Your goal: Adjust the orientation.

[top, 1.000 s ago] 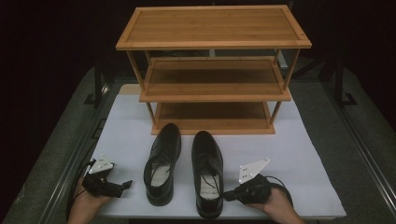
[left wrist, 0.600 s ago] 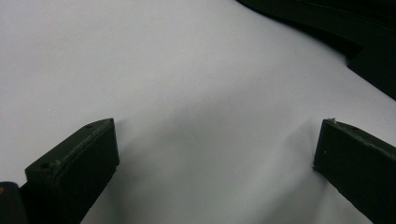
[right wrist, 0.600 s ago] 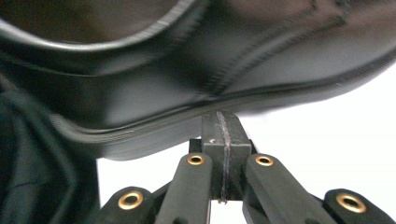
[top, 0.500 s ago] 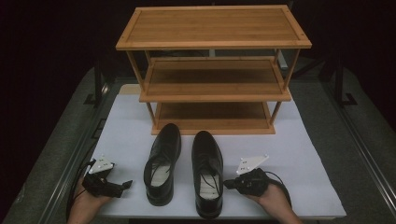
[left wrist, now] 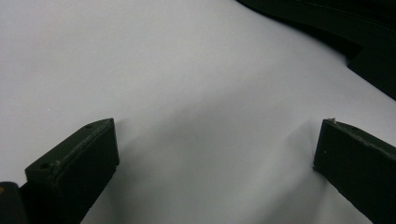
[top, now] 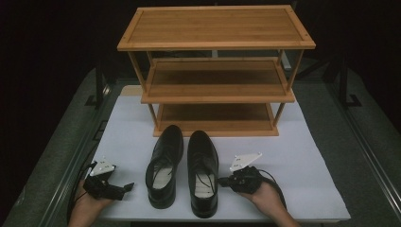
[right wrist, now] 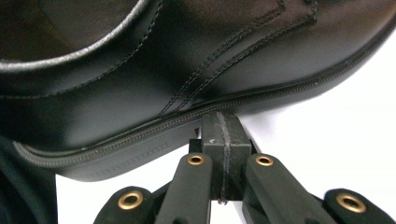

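The right shoe lies on the worktop, at nine o'clock of the right tool, whose jaws are pressed together against its sole. The left tool rests with jaws apart, the left shoe at its two o'clock.

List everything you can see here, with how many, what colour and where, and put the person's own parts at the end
shoes: 2, black leather, side by side on the sheet in front of the rack, toes toward it; left shoe, right shoe
shoe rack: 1, light brown wood, three shelves, nothing on them, far end of the sheet
sheet: 1, white, spread over the table
table: 1, dark grey-green, under the sheet
left gripper: 1, black, jaws wide apart, low over the sheet left of the shoes
right gripper: 1, black, jaws closed together, tips at the right shoe's sole edge
hands: 2, at the near edge; left hand, right hand
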Demonstrator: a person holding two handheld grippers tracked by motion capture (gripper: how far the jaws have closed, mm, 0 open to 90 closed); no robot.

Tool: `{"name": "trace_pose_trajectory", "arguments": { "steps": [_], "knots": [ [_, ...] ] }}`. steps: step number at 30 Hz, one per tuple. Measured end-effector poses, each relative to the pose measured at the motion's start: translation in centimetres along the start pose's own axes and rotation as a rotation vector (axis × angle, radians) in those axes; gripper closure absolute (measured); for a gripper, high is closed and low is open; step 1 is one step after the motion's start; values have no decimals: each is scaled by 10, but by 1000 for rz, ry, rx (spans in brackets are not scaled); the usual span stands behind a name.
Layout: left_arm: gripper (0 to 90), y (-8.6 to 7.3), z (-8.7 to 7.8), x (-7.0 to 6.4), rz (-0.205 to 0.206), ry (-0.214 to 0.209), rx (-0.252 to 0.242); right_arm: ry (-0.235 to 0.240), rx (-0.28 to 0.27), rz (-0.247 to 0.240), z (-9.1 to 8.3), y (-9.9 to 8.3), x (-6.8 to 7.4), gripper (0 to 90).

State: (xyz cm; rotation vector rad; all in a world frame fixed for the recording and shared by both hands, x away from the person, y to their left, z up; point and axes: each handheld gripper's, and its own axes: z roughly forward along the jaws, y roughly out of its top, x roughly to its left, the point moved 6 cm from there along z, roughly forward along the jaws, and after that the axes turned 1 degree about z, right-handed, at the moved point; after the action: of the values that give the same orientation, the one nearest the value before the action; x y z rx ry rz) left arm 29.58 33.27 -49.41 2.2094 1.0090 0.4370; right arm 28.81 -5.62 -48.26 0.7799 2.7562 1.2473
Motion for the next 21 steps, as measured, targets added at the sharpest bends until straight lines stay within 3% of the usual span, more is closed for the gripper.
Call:
{"name": "trace_pose_trajectory", "arguments": {
  "steps": [8, 21],
  "knots": [
    [0, 0, 0, 0, 0, 0, -1, -14, 0, 8, 12, 12, 1, 898],
    [0, 0, 0, 0, -1, 0, -1, -25, -4, 11, 19, 19, 0, 899]
  ]
}}
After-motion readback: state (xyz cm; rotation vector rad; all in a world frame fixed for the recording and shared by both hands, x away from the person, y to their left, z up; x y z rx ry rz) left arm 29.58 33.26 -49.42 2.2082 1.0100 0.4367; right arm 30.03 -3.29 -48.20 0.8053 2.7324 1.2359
